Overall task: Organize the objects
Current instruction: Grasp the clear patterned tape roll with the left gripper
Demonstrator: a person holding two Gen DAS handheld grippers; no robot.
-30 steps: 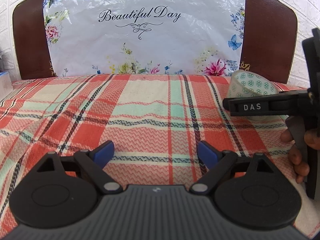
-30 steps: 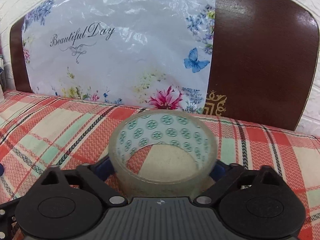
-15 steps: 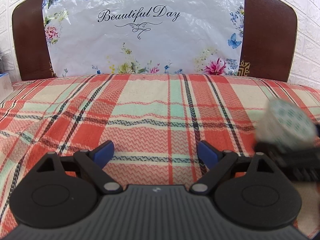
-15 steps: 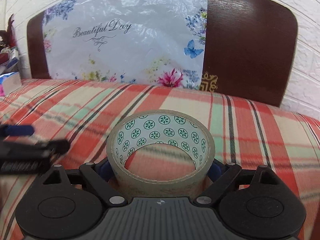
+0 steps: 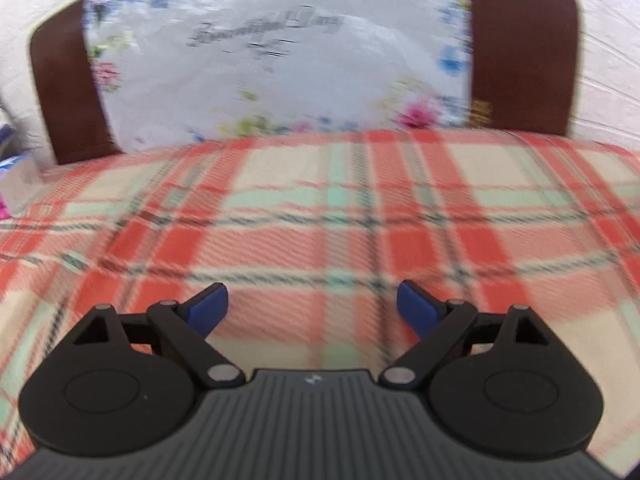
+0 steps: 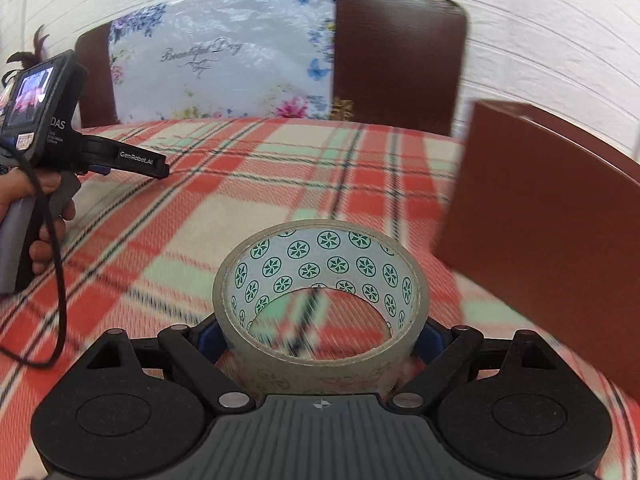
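Holding: right gripper [image 6: 320,330] pinches the tape roll [image 6: 320,300] between its blue pads, one pad on each outer side of the roll.
Tape roll: clear, with a green-patterned core; its open ring faces forward and up, and through it the plaid cloth [image 6: 240,184] shows, blurred.
Right gripper pose: level above the plaid cloth, with the brown box [image 6: 552,248] just to the right of the tape roll.
Left gripper [image 5: 312,308]: fingers spread wide, nothing between them, over the plaid cloth.
Left gripper from the right wrist view: far left of the tape roll [image 6: 100,156], well apart from it, pointing right.
Left hand [image 6: 36,200]: wrapped around the grey handle, with a black cable hanging beneath.
Behind the tape roll: floral sheet [image 6: 224,64] against the dark headboard [image 6: 396,56].
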